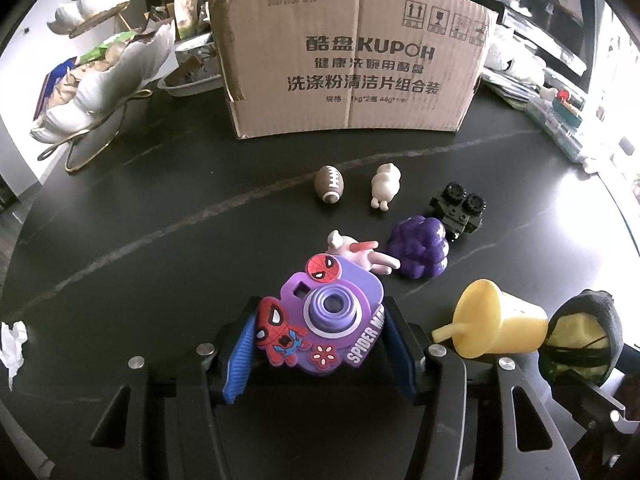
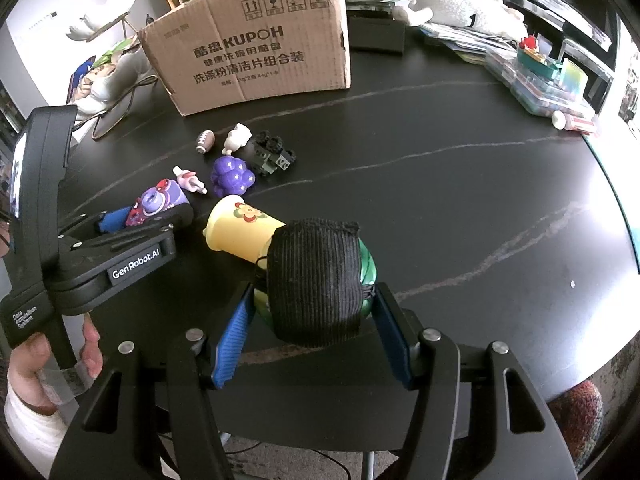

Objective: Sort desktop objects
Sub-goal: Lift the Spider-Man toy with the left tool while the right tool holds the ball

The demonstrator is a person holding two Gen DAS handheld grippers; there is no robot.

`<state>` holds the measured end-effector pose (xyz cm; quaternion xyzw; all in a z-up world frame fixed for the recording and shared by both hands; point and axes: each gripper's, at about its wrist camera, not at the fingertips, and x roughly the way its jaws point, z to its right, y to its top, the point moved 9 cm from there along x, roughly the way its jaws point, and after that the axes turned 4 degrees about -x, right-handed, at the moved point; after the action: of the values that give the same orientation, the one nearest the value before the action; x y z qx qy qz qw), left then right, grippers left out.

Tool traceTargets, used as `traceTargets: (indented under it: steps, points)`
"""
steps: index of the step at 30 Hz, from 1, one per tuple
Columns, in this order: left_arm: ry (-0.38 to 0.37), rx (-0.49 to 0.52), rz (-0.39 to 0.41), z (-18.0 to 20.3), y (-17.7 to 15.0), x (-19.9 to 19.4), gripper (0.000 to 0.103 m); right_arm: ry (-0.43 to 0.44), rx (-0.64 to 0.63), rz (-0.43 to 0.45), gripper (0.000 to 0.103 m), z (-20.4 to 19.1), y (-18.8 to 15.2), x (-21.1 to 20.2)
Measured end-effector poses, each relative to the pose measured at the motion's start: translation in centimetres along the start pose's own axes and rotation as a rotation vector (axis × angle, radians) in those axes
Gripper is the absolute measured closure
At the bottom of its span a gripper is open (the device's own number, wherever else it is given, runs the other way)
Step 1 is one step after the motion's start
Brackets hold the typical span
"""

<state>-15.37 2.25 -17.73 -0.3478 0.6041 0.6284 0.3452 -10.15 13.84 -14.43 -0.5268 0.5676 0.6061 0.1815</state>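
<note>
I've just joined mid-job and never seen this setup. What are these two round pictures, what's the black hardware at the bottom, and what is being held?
There is no robot: a person holds a two-finger gripper in each hand, each with a fisheye camera looking along its blue-padded fingers.

The left view shows the left gripper shut on a purple Spider-Man toy camera. The right view shows the right gripper shut on a green object under a black ribbed cloth.

On the dark round table lie a yellow toy cup with a straw, purple toy grapes, a small brown football, a black block car, two pale figurines and a cardboard box.
</note>
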Motion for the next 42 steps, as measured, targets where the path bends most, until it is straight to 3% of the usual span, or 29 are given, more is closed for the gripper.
traceTargets:
  steps: [23,42]
  points:
    - [0.014,0.002,0.003,-0.3,-0.1,-0.3,0.050,0.001,-0.003,0.000,0.046,-0.1,0.2,0.0]
    - [0.013,-0.012,0.050,-1.0,-0.5,-4.5,0.050,0.002,-0.008,0.002,0.046,-0.4,0.1,0.3]
